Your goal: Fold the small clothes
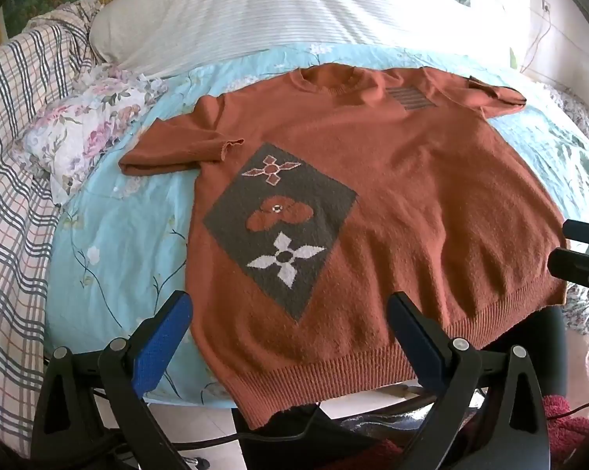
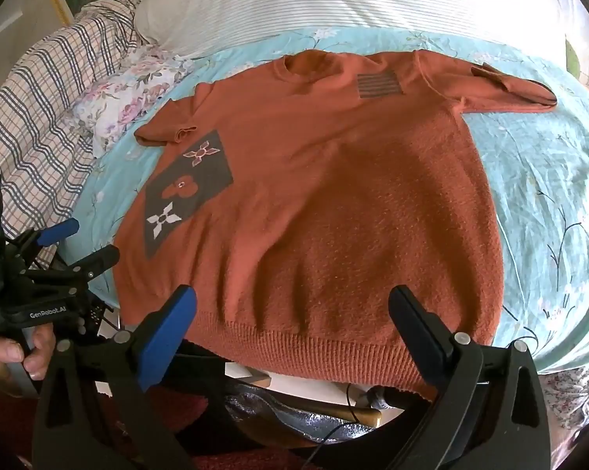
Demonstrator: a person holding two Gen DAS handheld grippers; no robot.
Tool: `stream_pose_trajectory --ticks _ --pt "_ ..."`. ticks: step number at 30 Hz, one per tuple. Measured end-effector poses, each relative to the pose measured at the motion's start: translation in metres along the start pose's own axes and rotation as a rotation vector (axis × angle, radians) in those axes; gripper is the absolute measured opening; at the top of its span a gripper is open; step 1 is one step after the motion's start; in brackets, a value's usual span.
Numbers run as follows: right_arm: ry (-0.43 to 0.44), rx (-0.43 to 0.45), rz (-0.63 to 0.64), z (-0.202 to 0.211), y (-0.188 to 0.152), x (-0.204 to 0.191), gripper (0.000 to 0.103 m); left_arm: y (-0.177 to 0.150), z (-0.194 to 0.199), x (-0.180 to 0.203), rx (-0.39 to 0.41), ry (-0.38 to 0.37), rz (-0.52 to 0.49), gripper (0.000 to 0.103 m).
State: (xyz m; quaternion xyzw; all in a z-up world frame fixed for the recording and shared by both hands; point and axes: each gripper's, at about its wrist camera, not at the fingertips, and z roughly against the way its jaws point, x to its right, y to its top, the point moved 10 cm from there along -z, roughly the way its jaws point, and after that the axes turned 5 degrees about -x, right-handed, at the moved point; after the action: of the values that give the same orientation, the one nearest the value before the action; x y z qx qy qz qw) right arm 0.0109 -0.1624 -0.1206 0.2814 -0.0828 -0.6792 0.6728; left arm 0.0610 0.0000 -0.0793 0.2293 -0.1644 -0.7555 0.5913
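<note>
A rust-orange short-sleeved knit sweater (image 1: 404,196) lies flat, front up, on a light blue floral bedsheet (image 1: 129,235); it also shows in the right wrist view (image 2: 333,203). It has a grey diamond patch with flower shapes (image 1: 282,219) and a striped patch (image 1: 410,98) near the collar. Its ribbed hem hangs over the bed's near edge. My left gripper (image 1: 290,313) is open above the hem's left part, holding nothing; it also shows in the right wrist view (image 2: 78,241). My right gripper (image 2: 294,309) is open above the hem's right part, empty; its fingers (image 1: 580,250) show at the right edge.
A white striped pillow (image 1: 294,11) lies at the head of the bed. A small floral pillow (image 1: 86,125) and a plaid blanket (image 1: 16,156) lie to the left. The bed's near edge drops to the floor with cables and dark items (image 2: 294,411) below.
</note>
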Motion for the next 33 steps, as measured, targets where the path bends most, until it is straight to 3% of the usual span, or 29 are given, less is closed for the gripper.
stream_pose_trajectory --ticks 31,33 --pt "0.014 0.03 0.004 -0.01 0.008 0.007 0.098 0.0 -0.011 0.003 -0.003 0.005 -0.007 0.1" --pt "0.014 0.03 0.003 0.004 0.007 -0.002 0.098 0.0 -0.012 0.003 -0.003 0.008 -0.008 0.1"
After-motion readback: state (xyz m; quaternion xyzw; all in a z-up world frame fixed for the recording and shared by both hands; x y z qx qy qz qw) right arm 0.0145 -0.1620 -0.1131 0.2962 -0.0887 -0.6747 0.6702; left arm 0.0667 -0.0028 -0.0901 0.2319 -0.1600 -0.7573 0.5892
